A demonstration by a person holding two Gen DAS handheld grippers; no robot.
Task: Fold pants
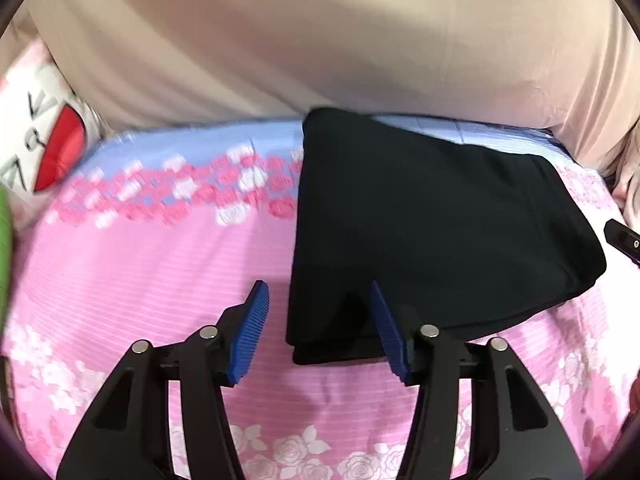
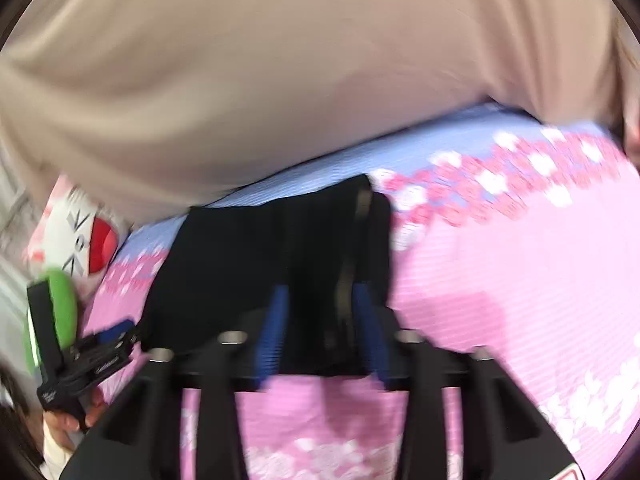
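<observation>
In the left wrist view, the black pants (image 1: 432, 232) lay folded into a compact stack on the pink floral bedsheet (image 1: 140, 272), just below the sheet's blue band and in front of a beige curtain (image 1: 320, 40). The left hand-held gripper (image 1: 316, 300) stood about half open with nothing between its blue pads (image 1: 252, 332); its right pad overlapped the near left corner of the pants, but no grip showed.

In the blurred right wrist view, the pants (image 2: 240, 264) lay on the same bedsheet (image 2: 520, 280). The right hand-held gripper (image 2: 320, 304) was narrowly parted over the near edge of the pants; dark cloth showed between its pads, but whether they pinched it could not be told. The left hand-held gripper (image 2: 100, 348) appeared left of the pants.
</observation>
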